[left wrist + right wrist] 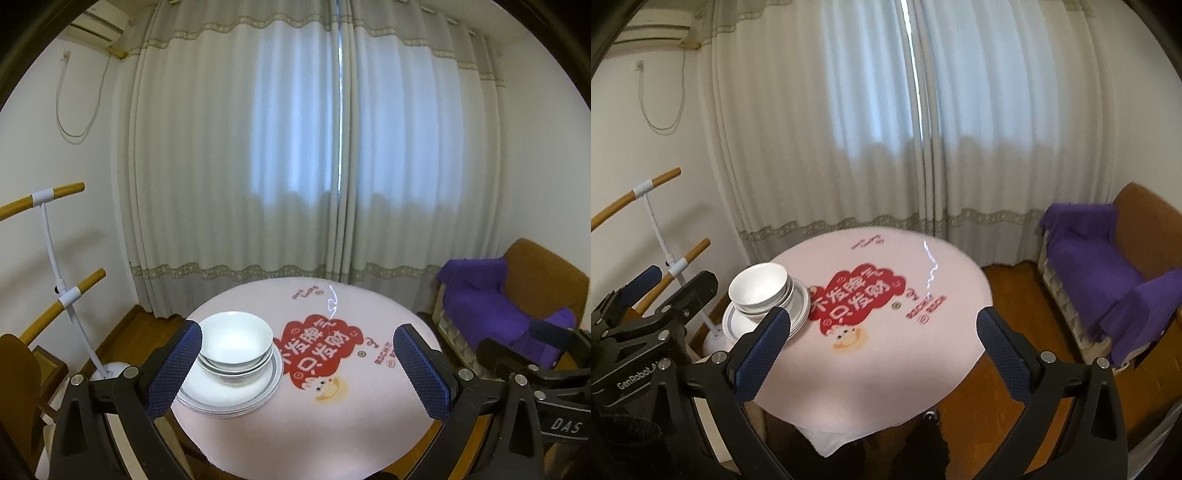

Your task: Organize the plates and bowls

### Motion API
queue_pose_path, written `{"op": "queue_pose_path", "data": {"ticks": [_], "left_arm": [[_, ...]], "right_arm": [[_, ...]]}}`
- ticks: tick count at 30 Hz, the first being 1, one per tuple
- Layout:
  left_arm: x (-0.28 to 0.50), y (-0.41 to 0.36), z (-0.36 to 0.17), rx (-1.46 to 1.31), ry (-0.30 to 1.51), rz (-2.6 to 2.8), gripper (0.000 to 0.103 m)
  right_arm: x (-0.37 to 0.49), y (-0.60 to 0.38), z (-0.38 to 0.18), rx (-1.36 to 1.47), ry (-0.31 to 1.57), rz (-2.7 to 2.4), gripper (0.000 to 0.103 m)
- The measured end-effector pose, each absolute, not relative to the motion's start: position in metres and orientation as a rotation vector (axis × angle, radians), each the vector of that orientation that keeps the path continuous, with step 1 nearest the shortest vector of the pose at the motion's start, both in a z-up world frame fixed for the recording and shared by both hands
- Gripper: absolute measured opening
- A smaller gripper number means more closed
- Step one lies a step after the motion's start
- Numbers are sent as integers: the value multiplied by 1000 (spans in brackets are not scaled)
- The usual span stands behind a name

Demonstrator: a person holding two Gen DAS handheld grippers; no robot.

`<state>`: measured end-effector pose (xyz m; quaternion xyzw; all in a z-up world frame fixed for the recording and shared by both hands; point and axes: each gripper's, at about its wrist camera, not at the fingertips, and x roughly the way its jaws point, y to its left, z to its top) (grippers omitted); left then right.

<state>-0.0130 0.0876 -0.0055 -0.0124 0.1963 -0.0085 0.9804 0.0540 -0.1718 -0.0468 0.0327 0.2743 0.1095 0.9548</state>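
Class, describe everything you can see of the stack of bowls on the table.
The stack of bowls looks like glazed white ceramic, several nested upright, the top one empty. A lower bowl shows a faint coloured pattern. It sits on a pile of grey-rimmed plates near the round table's left edge. Neither gripper touches it.

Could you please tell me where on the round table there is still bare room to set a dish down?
The table is mostly free: its whole right half past the red print, the near edge, and the far edge toward the curtain. Only the left edge is crowded, where the nested bowls sit on the stacked plates.
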Motion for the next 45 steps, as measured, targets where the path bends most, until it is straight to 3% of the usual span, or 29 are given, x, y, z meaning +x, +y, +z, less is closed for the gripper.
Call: {"op": "queue_pose_path", "data": {"ticks": [45], "left_arm": [[-8,75,-29,-13,277,19,102]], "right_arm": [[50,-172,-41,64,454,229,103]]}}
